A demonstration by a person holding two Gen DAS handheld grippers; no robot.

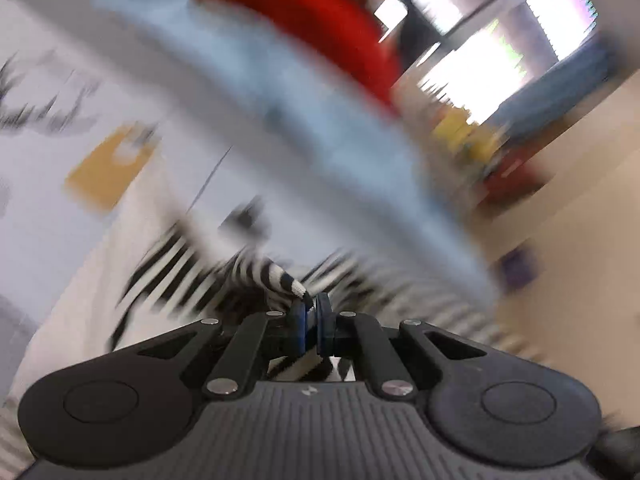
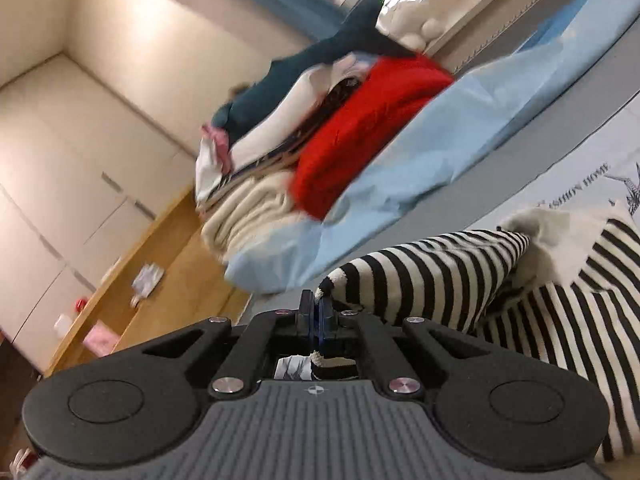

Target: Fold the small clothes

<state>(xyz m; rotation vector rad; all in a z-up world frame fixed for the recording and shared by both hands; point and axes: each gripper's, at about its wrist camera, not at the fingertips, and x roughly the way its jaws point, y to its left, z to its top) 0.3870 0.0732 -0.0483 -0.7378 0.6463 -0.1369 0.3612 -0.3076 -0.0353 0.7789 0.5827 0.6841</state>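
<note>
Left tool [image 1: 311, 305] clamped on an edge of the black-and-white striped top [image 1: 276, 276], right tool [image 2: 316, 303] pinching another edge of the top [image 2: 440, 276], garment draped over the bed's printed cover [image 2: 592, 176], red sweater [image 2: 360, 136] piled beyond

A: Left gripper [image 1: 311, 304], lower frame: matte black linkage arms, silver rivets, grey ribbed housing, round black caps either side.

B: Right gripper [image 2: 316, 306] same build. Blue-edged pads; small compass-like mark at housing centre.

A: Noted, left mark blurred.
</note>
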